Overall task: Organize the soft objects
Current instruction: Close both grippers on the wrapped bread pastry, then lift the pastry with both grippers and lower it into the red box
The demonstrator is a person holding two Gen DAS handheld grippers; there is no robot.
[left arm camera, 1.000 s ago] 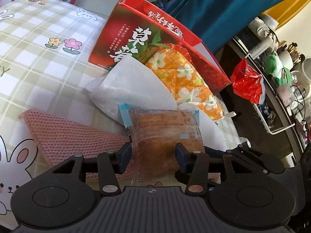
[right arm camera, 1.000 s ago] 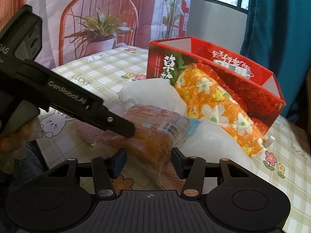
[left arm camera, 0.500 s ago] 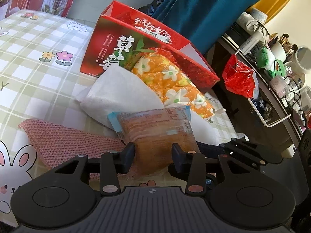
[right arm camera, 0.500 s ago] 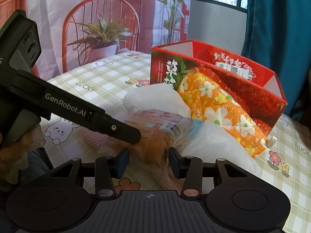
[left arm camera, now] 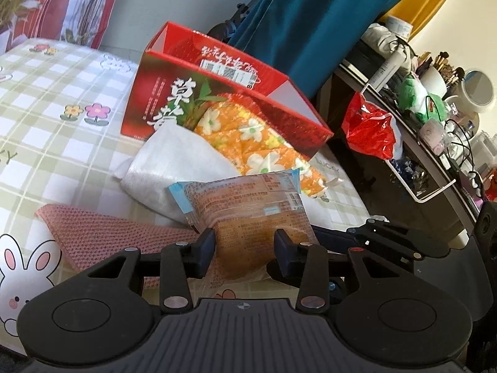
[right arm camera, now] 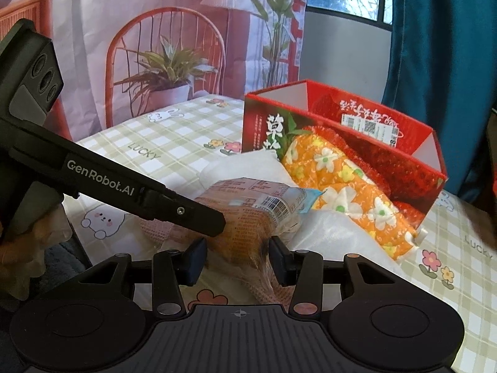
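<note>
On the tabletop (left arm camera: 46, 118), which has a green checked cloth with flowers and rabbits, the biggest thing is a red open-topped box (left arm camera: 223, 84) with white characters on its side; it stands toward the far edge. An orange cushion with white flowers (left arm camera: 248, 136) leans against the front wall of this box and lies down toward the near side. Just beside it, partly over its end, lies a white soft bag (left arm camera: 174, 168). A pink knitted cloth (left arm camera: 102, 233) is flat on the tabletop near the front edge, with one end going under the white bag.

In front of all these is a wrapped bread bun (left arm camera: 251, 214) in a clear packet with blue ends. It is raised above the pink cloth and stands a little tilted. The left claw (left arm camera: 245, 247) has both fingers pressed on the lower part of the bun's packet, so it is clamped on it. The right claw (right arm camera: 237, 261) comes from the other side; the end of the same packet sits between its fingers, and the plastic touches the right finger (right arm camera: 281, 262), but I cannot tell if the fingers truly squeeze it.
</note>
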